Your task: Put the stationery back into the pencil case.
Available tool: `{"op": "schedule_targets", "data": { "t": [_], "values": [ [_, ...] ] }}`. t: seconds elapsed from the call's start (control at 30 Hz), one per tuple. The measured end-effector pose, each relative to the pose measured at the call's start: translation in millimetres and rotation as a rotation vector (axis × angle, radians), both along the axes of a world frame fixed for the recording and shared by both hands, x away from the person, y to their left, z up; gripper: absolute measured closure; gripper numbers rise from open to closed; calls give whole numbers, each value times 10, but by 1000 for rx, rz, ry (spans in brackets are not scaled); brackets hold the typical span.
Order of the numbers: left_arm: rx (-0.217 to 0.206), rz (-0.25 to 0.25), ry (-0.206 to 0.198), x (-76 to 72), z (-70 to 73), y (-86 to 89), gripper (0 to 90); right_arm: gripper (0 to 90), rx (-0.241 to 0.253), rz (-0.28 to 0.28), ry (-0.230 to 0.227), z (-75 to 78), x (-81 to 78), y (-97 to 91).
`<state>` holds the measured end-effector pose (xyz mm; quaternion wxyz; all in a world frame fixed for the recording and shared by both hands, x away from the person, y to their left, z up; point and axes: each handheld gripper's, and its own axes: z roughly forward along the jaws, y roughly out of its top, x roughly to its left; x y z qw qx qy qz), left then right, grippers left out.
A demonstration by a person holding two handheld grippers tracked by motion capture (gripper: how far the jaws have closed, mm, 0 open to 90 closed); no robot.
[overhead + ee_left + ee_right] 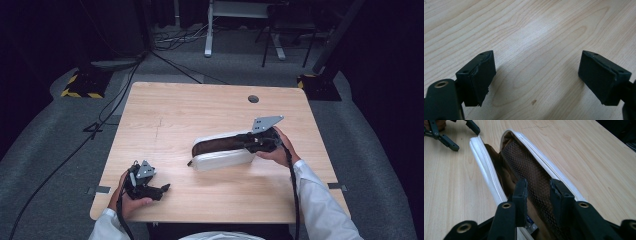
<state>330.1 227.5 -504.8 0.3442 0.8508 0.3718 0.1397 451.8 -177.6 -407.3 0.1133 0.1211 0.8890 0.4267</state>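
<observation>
Already the white case point(222, 150) lies unzipped near the middle of the table point(200, 105), a little toward the right side. Its mouth is spread, and the brown lining point(220, 144) shows between the two white edges. In the right gripper view, the near zip edge point(487, 172) and the far zip edge point(544, 161) stand apart, and a dark mesh pocket point(529, 170) sits against the far wall. I see nothing loose inside the case, though its deep end is hidden behind the gripper.

So the opening seems done, or almost done. What is left, I judge, is work inside the case, or closing it again; the pictures do not tell which.

The right gripper point(538, 195) reaches into the near end of the mouth. Its jaws are partly closed, with a narrow gap, and the mesh lies in this gap; I cannot tell if the pads really pinch it. In the high view, the right hand point(277, 150) holds the gripper low and level, pointing left along the case.

The left gripper point(165, 189) rests near the front left corner of the table, well apart from the case. Its jaws stand wide and hold nothing; only bare wood is between them. The left hand point(131, 200) keeps it low, pointing right.
</observation>
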Motion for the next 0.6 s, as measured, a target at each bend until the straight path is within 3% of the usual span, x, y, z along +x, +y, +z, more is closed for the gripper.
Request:
{"op": "schedule_targets", "data": {
  "t": [0.6],
  "values": [
    [-2,1,2,0,-1,-1,149,486,0,-90,-37,146,-161,-286]
  ]
}}
